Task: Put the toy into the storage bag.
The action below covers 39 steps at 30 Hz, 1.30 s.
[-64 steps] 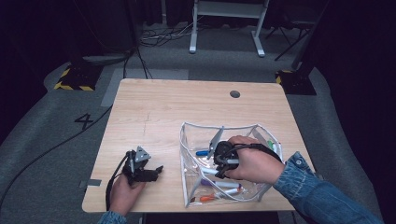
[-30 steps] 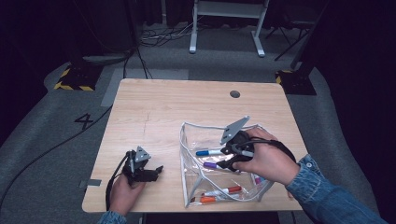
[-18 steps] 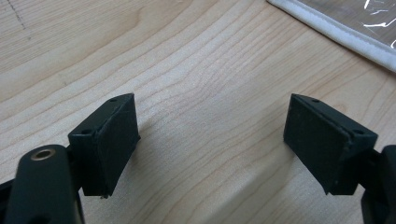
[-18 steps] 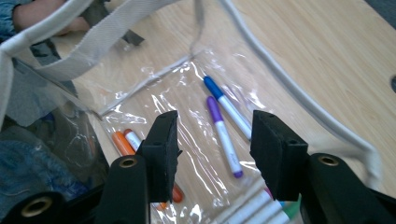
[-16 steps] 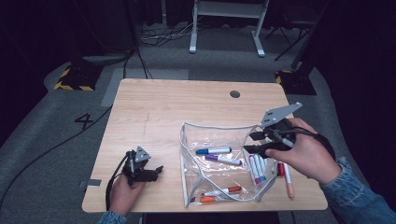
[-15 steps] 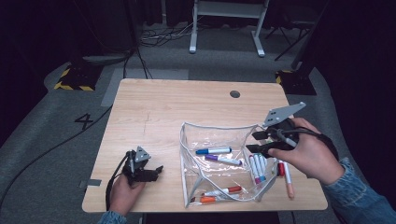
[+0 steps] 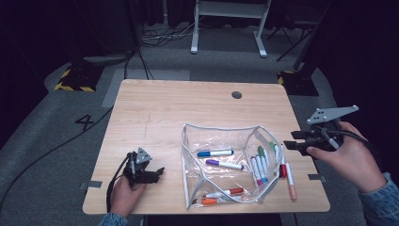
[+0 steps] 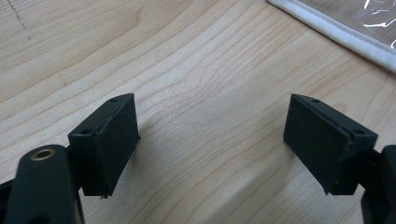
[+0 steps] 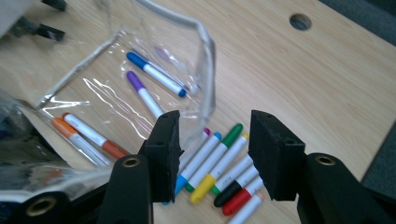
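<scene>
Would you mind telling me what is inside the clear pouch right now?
The clear pouch holds a blue marker, a purple marker and two orange-red ones near its front corner. Glare hides whether anything lies under the front fold.

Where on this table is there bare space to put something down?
Free: the far half of the table, behind the clear pouch, and the near-left area around the left gripper. Crowded: the near-right corner, where markers lie beside the pouch.

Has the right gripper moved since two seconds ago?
Yes. The right gripper was over the clear pouch then; it has swung right, past the table edge, with nothing between its jaws.
</scene>
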Each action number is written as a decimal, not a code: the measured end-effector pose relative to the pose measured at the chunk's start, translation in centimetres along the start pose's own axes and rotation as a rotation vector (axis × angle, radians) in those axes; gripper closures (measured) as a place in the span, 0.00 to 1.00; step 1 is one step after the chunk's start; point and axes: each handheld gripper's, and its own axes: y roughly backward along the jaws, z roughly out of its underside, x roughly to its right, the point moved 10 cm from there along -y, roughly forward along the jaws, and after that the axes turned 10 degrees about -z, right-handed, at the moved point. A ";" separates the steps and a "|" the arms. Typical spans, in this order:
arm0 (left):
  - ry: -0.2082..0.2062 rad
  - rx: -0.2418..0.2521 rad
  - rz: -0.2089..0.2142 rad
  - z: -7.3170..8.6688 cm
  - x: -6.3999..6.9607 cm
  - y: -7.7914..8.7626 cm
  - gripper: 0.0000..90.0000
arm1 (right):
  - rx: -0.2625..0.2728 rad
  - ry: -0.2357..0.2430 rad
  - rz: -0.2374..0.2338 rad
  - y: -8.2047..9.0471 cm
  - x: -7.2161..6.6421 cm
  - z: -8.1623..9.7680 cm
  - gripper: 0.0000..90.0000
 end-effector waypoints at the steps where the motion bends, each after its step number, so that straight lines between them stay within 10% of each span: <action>1: 0.000 0.000 0.000 0.0 0.0 0.0 0.20 | -0.002 -0.019 0.008 0.0 0.5 0.7 0.60; 13: 0.000 0.000 0.000 0.0 0.0 0.0 0.20 | -0.100 -0.197 0.064 -3.0 5.3 9.3 0.60; 32: -0.001 0.000 -0.001 0.0 0.0 0.0 0.20 | -0.242 -0.331 0.030 -10.8 6.2 17.8 0.62; 39: 0.000 0.000 0.000 0.0 0.0 0.0 0.20 | -0.272 -0.395 0.102 -10.7 7.9 19.4 0.82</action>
